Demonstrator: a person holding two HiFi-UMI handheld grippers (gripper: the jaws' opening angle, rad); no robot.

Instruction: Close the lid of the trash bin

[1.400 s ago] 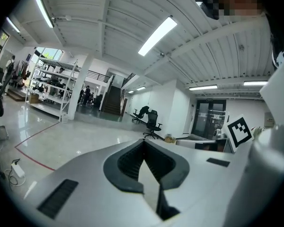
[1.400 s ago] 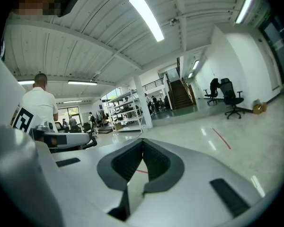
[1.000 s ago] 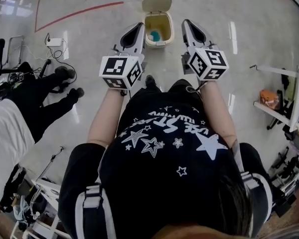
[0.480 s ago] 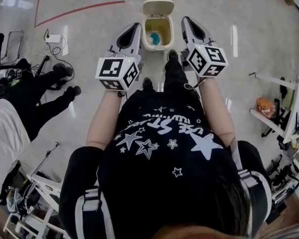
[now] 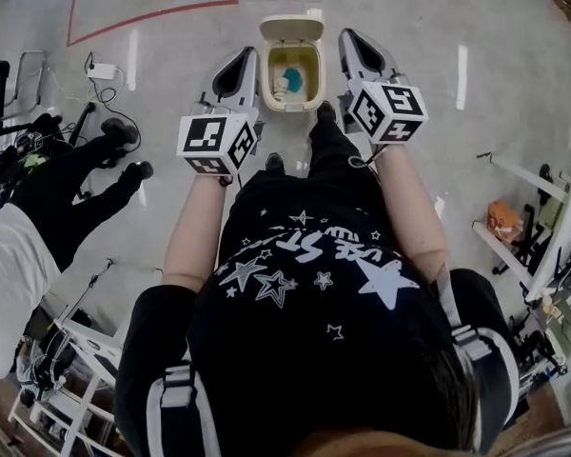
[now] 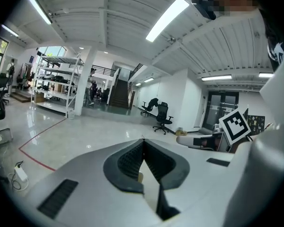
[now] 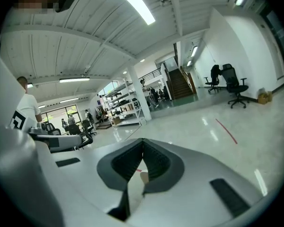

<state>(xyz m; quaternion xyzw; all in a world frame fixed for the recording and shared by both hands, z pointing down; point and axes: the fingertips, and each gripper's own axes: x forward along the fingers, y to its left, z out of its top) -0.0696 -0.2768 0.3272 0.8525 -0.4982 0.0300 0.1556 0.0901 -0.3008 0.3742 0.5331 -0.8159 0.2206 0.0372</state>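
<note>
Standing upper centre, the trash bin [image 5: 292,107] is now flanked more closely by left gripper [image 5: 248,53] and right gripper [image 5: 346,34], each pressed together on nothing; lid [image 5: 292,27] seemingly remains raised, closing not yet begun.

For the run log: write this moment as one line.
trash bin lid: open | left gripper: shut, empty, beside bin | right gripper: shut, empty, beside bin | closing: not yet done
</note>
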